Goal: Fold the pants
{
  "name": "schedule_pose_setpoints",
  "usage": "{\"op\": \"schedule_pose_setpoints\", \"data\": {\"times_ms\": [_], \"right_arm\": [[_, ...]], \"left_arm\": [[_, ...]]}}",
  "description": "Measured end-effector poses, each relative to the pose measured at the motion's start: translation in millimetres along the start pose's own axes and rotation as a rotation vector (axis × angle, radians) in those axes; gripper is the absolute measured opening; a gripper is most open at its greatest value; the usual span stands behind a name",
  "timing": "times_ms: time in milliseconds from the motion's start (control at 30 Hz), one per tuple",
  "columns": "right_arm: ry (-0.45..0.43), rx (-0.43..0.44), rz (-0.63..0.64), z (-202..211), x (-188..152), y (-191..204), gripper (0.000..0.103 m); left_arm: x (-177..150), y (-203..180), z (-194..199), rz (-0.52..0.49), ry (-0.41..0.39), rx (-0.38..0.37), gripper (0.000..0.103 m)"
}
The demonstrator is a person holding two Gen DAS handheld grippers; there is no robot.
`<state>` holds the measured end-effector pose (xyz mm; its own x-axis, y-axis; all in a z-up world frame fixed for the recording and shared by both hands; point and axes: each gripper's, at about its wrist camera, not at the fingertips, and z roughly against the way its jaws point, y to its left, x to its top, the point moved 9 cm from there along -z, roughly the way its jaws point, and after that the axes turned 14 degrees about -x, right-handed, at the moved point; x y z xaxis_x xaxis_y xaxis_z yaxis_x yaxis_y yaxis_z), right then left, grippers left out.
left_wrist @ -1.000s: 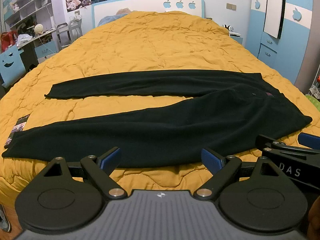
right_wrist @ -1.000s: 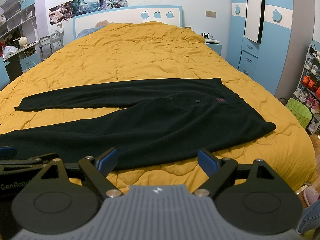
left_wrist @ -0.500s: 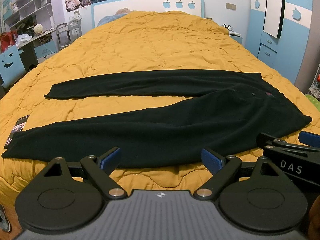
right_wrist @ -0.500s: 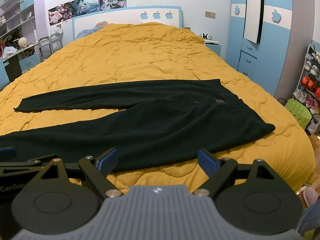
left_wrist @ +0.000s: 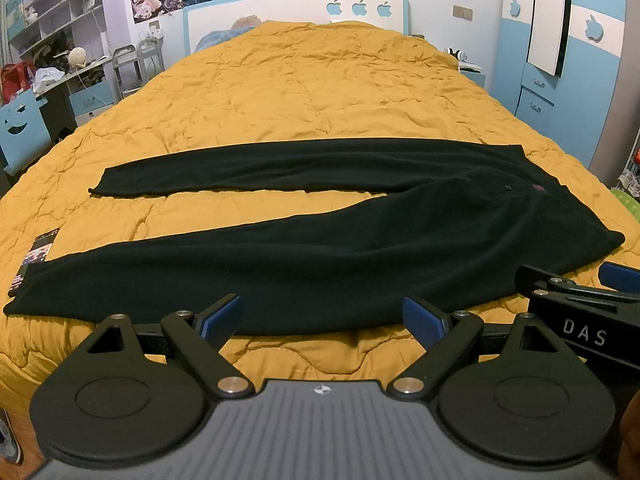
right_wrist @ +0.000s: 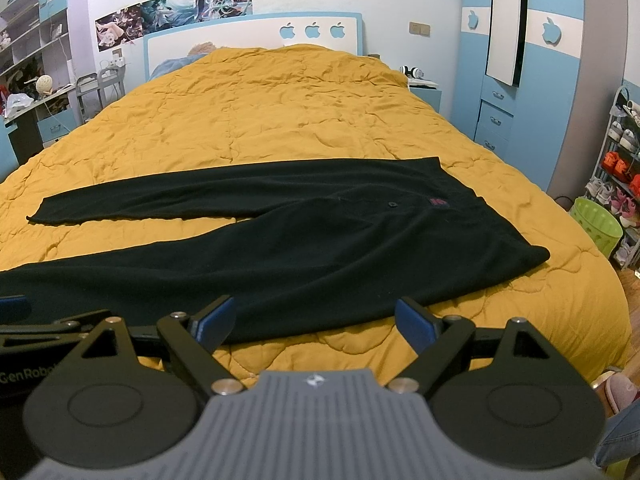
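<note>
From the left wrist, the black pants [left_wrist: 320,248] lay flat across the near part of the bed [left_wrist: 320,92], legs running toward its left edge, waistband toward the right. The left gripper [left_wrist: 322,314] hung at the near edge, fingers spread wide and empty, just short of the near leg's hem side.

From the right wrist, the right gripper [right_wrist: 314,318] was likewise wide and empty beside the seat of the pants [right_wrist: 304,240]. A good first fold would likely pinch the near leg's edge at both points together and carry it squarely over the far leg [right_wrist: 200,196].
</note>
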<state>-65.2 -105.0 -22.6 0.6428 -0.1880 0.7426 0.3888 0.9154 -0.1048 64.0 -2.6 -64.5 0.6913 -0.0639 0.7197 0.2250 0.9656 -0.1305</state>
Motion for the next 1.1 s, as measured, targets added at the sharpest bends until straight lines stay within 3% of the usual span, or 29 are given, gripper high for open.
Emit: {"op": "schedule_pose_setpoints", "data": {"times_ms": [367, 500, 600, 667, 833, 1033, 1100], "right_arm": [[0.002, 0.003, -0.001, -0.4, 1.5, -3.4, 0.083], [-0.025, 0.023, 0.020, -11.2, 7.4, -9.9, 0.083], [-0.086, 0.015, 0.068, -33.7, 8.3, -26.5, 0.083], [-0.059, 0.007, 0.071, -54.5, 5.0, -44.4, 0.083], [0.030, 0.028, -0.170, -95.2, 5.9, -113.8, 0.083], [0.137, -0.017, -0.322, -135.9, -0.1, -175.5, 0.083], [0.183, 0.026, -0.430, -145.2, -3.3, -190.6, 0.083]], "left_arm": [[-6.1, 0.9, -5.0, 0.007, 0.007, 0.001, 0.103], [-6.9, 23.0, -13.5, 0.043, 0.018, 0.016, 0.103], [-15.2, 62.6, -22.7, 0.121, 0.038, 0.041, 0.102], [-23.4, 99.1, -23.9, 0.190, 0.046, 0.078, 0.096], [-40.5, 183.6, -7.0, 0.365, -0.002, 0.121, 0.092], [-59.6, 266.7, 14.3, 0.673, -0.109, 0.104, 0.092], [-65.8, 289.2, 16.5, 0.751, -0.130, 0.111, 0.092]]}}
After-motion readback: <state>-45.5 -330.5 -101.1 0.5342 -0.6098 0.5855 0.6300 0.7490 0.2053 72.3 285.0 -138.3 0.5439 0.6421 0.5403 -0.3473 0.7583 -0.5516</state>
